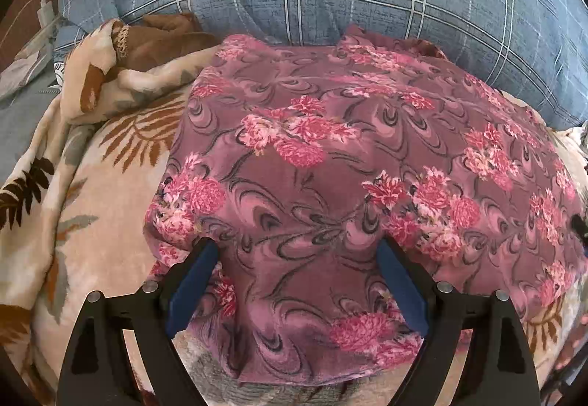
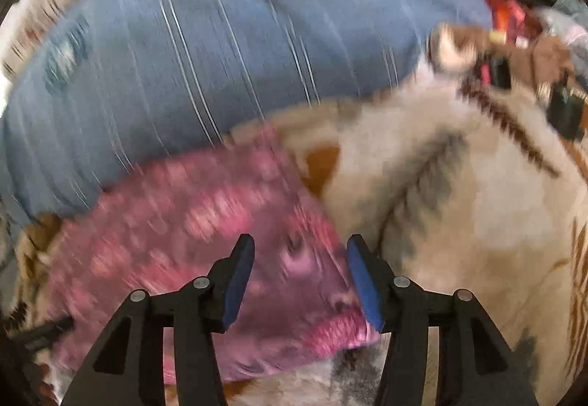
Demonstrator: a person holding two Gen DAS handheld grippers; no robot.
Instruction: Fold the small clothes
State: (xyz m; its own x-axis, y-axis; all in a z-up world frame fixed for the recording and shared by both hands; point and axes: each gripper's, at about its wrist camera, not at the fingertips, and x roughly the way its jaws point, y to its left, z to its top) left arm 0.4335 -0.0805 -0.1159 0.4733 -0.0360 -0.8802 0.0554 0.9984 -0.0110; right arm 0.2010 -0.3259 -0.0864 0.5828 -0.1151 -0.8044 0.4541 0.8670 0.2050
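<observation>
Both grippers, left (image 1: 297, 251) and right (image 2: 299, 251), stand open and empty over the cloth's (image 1: 330, 156) near edge, right at its corner.

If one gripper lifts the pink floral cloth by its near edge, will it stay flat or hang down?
The pink floral cloth would probably hang limp: it drapes softly over the leaf-patterned blanket. It seems thin and light, and its layers may slide apart.

- The left gripper (image 1: 297, 248) points steeply down over the pink floral cloth (image 1: 330, 156), jaws spread wide, pads clear of the fabric.
- The right gripper (image 2: 299, 246) also tilts down over the cloth's corner, jaws partly apart; through the blur, it seems to grip nothing.
</observation>
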